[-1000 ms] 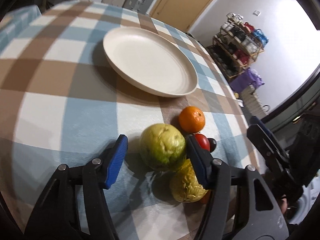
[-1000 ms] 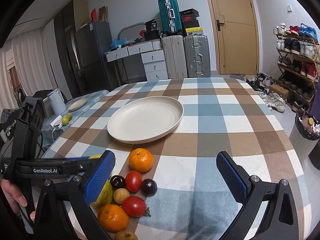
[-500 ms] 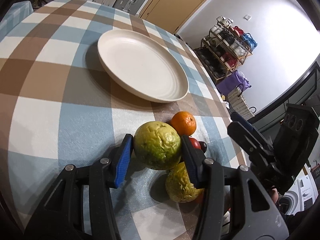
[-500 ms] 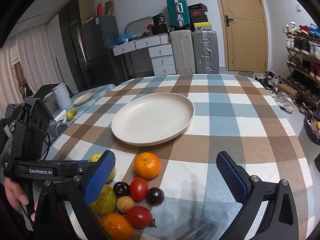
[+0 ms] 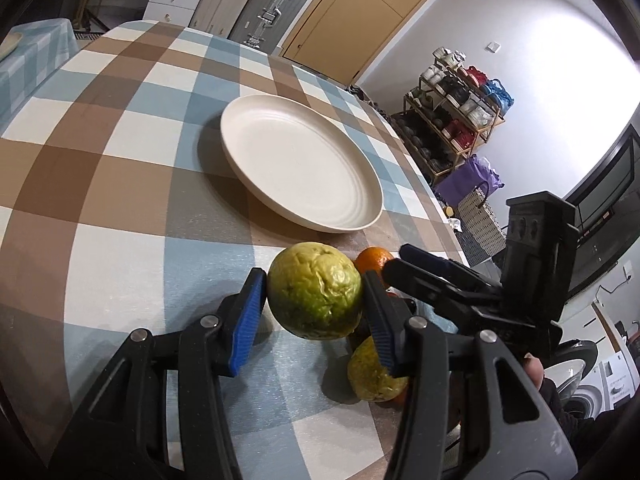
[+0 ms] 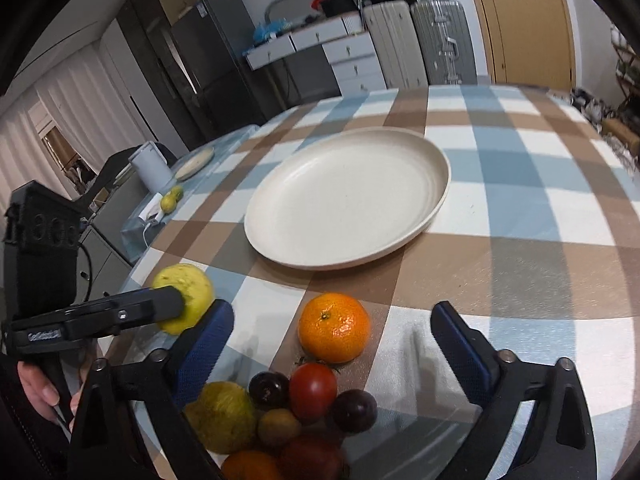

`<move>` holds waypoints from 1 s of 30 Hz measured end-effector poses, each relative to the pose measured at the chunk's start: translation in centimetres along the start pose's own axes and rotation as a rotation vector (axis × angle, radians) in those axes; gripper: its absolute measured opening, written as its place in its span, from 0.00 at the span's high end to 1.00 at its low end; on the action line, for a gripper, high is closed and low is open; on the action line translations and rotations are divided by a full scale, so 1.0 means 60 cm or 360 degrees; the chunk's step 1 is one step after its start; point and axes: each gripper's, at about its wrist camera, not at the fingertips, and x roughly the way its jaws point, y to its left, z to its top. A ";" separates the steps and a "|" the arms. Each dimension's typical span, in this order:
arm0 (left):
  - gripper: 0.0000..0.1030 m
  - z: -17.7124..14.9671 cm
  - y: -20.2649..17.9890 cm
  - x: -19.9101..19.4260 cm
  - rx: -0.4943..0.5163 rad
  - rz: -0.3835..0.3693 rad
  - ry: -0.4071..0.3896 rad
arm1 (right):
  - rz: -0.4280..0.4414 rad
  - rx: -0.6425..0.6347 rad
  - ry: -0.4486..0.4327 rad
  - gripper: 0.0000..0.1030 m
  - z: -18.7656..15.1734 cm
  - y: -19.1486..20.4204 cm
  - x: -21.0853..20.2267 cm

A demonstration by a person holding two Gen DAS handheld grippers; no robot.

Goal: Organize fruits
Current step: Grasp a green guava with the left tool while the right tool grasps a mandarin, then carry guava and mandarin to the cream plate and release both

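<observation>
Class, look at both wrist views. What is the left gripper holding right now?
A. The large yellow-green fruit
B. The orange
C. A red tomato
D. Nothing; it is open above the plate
A. The left gripper has its blue pads closed against both sides of the yellow-green fruit, while the orange and tomato lie on the table.

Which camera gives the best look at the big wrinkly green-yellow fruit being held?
The left wrist view: the green-yellow fruit sits close and whole between the blue pads of the left tool, wrinkles plain. The right wrist view shows it only off to one side, smaller, and partly hidden behind that tool's black finger.
</observation>
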 end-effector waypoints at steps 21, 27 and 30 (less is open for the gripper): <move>0.55 0.052 0.002 -0.001 0.0024 0.0024 -0.0054 | 0.0078 -0.0028 -0.0059 0.60 0.026 0.003 -0.017; 0.55 0.119 -0.012 0.017 0.0065 0.0019 -0.0092 | 0.0120 -0.0033 -0.0137 0.60 0.084 -0.011 -0.029; 0.55 0.161 -0.016 0.034 0.0084 0.0012 -0.0099 | 0.0154 -0.0032 -0.0154 0.60 0.116 -0.022 -0.024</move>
